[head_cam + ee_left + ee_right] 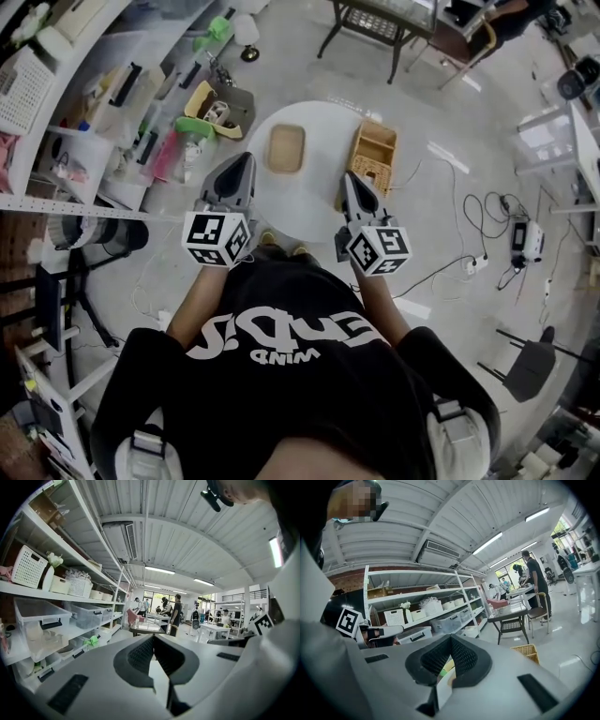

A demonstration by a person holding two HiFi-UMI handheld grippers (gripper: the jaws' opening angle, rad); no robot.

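Round white table (315,195), woven wicker basket (375,153) — rounded-rectangle tan tray (286,148)

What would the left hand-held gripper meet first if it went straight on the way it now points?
Probably the dark table far ahead: the left hand-held gripper points level at it, seemingly above the round white table; depth is unclear.

shelves (66,202) left, cluttered | dark table (375,26) top | cables (473,220) on floor, right | chair (527,367) lower right

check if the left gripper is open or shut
Shut. The left gripper shows its two jaws meeting at the tips, with nothing held between them.
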